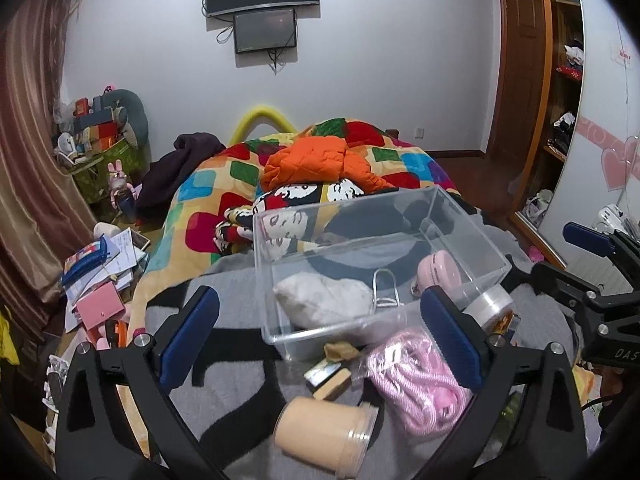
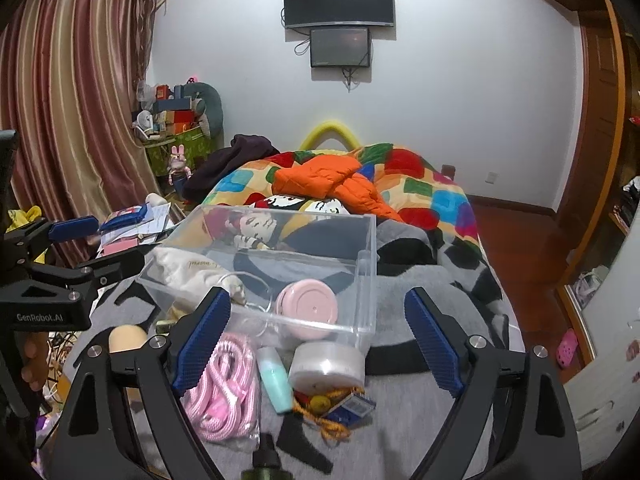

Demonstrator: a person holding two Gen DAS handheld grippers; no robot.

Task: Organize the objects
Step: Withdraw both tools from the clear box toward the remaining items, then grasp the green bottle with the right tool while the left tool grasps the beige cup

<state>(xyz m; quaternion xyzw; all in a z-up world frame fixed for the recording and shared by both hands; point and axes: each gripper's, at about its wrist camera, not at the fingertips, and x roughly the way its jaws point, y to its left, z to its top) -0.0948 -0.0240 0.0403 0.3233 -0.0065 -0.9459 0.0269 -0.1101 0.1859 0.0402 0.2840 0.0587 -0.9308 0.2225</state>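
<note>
Both my claws hang spread wide over the grey blanket (image 1: 240, 364) at the near end of the bed (image 2: 436, 200), with nothing between the pads of either. My left claw (image 1: 320, 344) points at the clear plastic box (image 1: 472, 236), which sits on the blanket toward the bed's near edge; my right claw (image 2: 320, 336) faces the same box from its other side. Inside the box lie a white cloth pouch (image 1: 324, 298), a round pink case (image 2: 308, 306) and a thin wire loop (image 1: 386, 288). Loose on the blanket just in front of the box are a coil of pink rope (image 2: 224, 384), a pale green tube (image 2: 276, 380) and a white lidded tub (image 2: 330, 362) touching the box's near corner, with a tangle of orange cord (image 2: 324, 416) and a small blue packet (image 2: 354, 404) beside them. A tan jar (image 1: 324, 432) lies on its side nearest my left claw, close to the rope. Farther up the bed an orange jacket (image 1: 316, 164) is heaped on the patchwork quilt (image 2: 440, 196).
</note>
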